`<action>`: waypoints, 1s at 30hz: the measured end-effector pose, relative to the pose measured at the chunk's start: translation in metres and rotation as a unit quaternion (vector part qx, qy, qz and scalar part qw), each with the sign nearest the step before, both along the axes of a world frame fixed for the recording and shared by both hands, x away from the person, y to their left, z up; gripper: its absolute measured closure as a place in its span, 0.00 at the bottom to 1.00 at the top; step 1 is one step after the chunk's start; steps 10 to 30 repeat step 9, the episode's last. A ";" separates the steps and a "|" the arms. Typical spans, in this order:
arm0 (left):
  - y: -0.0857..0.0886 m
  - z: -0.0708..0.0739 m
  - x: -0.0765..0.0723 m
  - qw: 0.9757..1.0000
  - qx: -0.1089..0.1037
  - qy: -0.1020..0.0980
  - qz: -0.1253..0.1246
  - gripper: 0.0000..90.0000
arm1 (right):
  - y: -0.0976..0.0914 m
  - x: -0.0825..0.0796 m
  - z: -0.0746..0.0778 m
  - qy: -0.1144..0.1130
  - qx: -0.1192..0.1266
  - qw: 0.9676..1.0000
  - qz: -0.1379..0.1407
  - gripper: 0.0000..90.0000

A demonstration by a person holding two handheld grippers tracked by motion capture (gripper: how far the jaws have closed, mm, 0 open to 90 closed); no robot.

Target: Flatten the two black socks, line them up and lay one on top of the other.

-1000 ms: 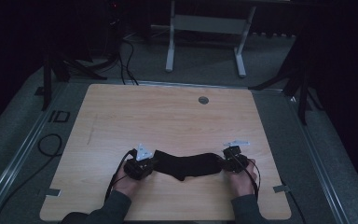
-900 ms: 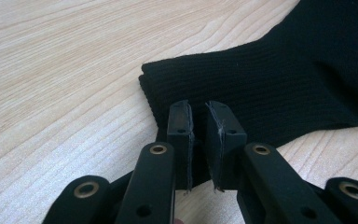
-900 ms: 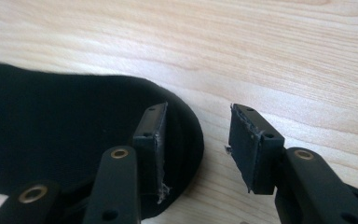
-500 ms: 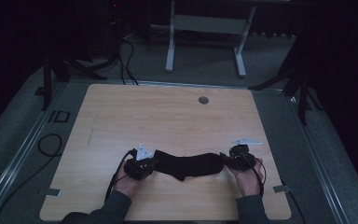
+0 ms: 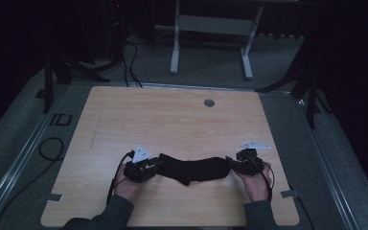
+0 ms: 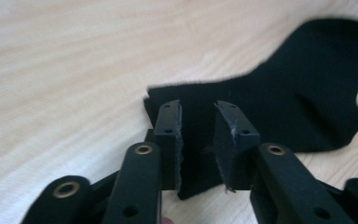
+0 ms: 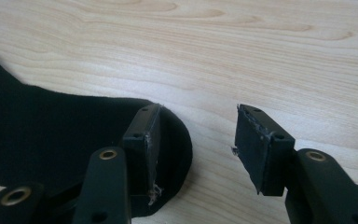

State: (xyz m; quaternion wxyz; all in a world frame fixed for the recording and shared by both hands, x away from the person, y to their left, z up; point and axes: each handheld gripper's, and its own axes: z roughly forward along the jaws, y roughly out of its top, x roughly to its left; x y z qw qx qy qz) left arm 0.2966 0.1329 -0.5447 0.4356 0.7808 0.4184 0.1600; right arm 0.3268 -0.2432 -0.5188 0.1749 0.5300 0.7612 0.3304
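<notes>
While the sock (image 5: 191,169) lies flat, both grippers (image 6: 198,135) (image 7: 196,144) flank its ends.

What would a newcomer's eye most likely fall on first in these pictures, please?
Probably the black sock, lying stretched out near the front edge of the pale wooden table. Next, the left gripper with its jaws either side of the sock's cuff, and the right gripper wide open at the toe.

A: Left gripper (image 5: 153,165) state?
B: Jaws narrowly parted, fabric between them.
A: Right gripper (image 5: 234,164)?
B: Jaws spread wide, nothing gripped; both hands low, forearms entering from the near edge
</notes>
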 end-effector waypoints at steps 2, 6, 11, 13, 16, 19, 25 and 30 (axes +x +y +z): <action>0.002 0.001 0.000 1.000 -0.003 -0.003 0.003 0.75 | 0.000 0.000 0.000 0.000 0.000 1.000 0.002 0.55; 0.009 0.003 0.003 1.000 0.003 0.001 0.028 0.71 | -0.002 0.000 0.000 0.002 0.000 1.000 0.006 0.55; 0.012 0.002 0.005 0.999 0.013 0.006 0.040 0.69 | -0.004 0.001 0.000 0.001 0.000 1.000 0.006 0.54; 0.012 0.002 0.005 0.999 0.013 0.006 0.040 0.69 | -0.004 0.001 0.000 0.001 0.000 1.000 0.006 0.54; 0.012 0.002 0.005 0.999 0.013 0.006 0.040 0.69 | -0.004 0.001 0.000 0.001 0.000 1.000 0.006 0.54; 0.012 0.002 0.005 0.999 0.013 0.006 0.040 0.69 | -0.004 0.001 0.000 0.001 0.000 1.000 0.006 0.54; 0.012 0.002 0.005 0.999 0.013 0.006 0.040 0.69 | -0.004 0.001 0.000 0.001 0.000 1.000 0.006 0.54; 0.012 0.002 0.005 0.999 0.013 0.006 0.040 0.69 | -0.004 0.001 0.000 0.001 0.000 1.000 0.006 0.54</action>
